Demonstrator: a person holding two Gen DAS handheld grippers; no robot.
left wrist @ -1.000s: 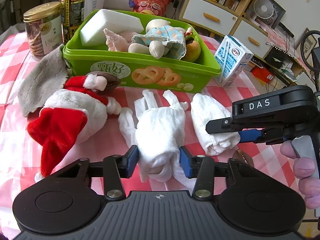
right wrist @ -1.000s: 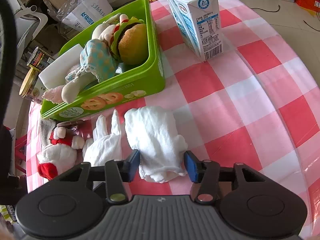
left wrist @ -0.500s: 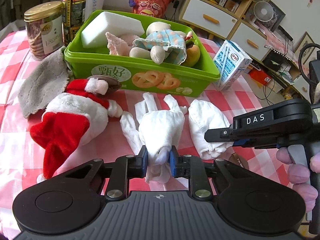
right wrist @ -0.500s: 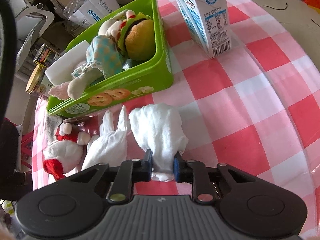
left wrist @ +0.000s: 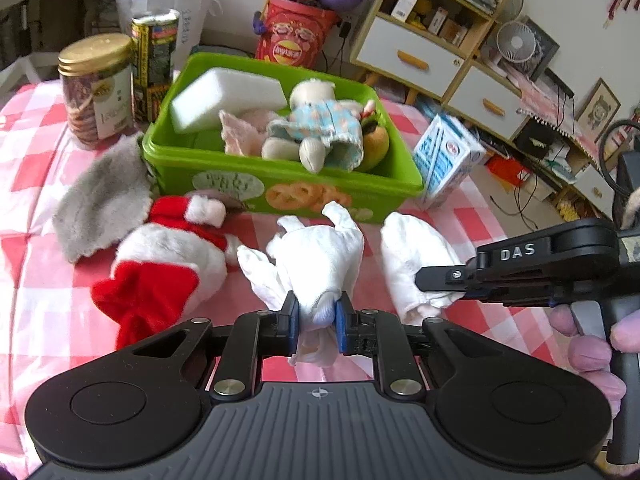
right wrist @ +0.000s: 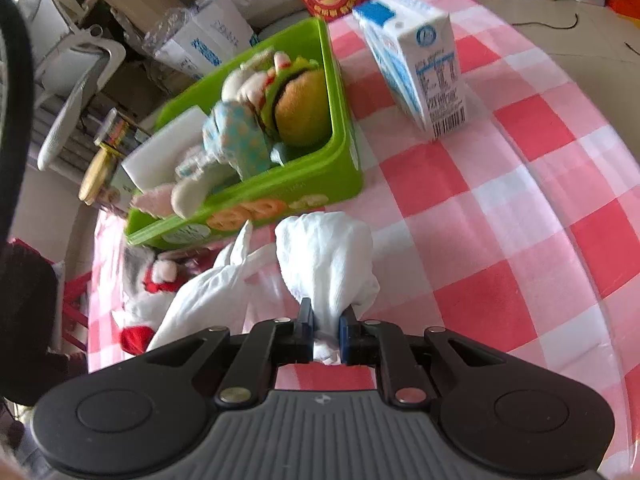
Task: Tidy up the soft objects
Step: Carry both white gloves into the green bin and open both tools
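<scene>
Two white cotton gloves are seen pinched at the cuff, one in each claw, on a desk point(right wrist: 500, 208) covered in red-and-white checked cloth. The left glove point(left wrist: 320, 256), soft and crumpled with its fingers pointing toward a green plastic bin point(left wrist: 280, 184), is gathered tight between the blue pads of the left claw point(left wrist: 317, 322), its cuff bunched into a narrow neck. The right glove point(right wrist: 326, 256), balled and wrinkled, is squeezed in the same way by the right claw point(right wrist: 326, 334), which is also seen from the side in the left view point(left wrist: 444, 280), gripped by a hand point(left wrist: 588, 340). Both gloves lie just in front of the bin, side by side.

The bin is already filled with a white foam block point(left wrist: 224, 96), a stuffed doll in a pale blue dress point(left wrist: 316, 132) and a plush burger point(right wrist: 300, 112). A red-and-white Santa hat point(left wrist: 160, 276) of fuzzy plush and a grey fleecy cloth point(left wrist: 100, 204) are left on the desk to the left; a blue-and-white carton point(right wrist: 420, 76) stands to the right of the bin.

A second earlier both claws were spread wide around the cuffs; they are now pressed onto the fabric, and the left glove is slightly raised.
</scene>
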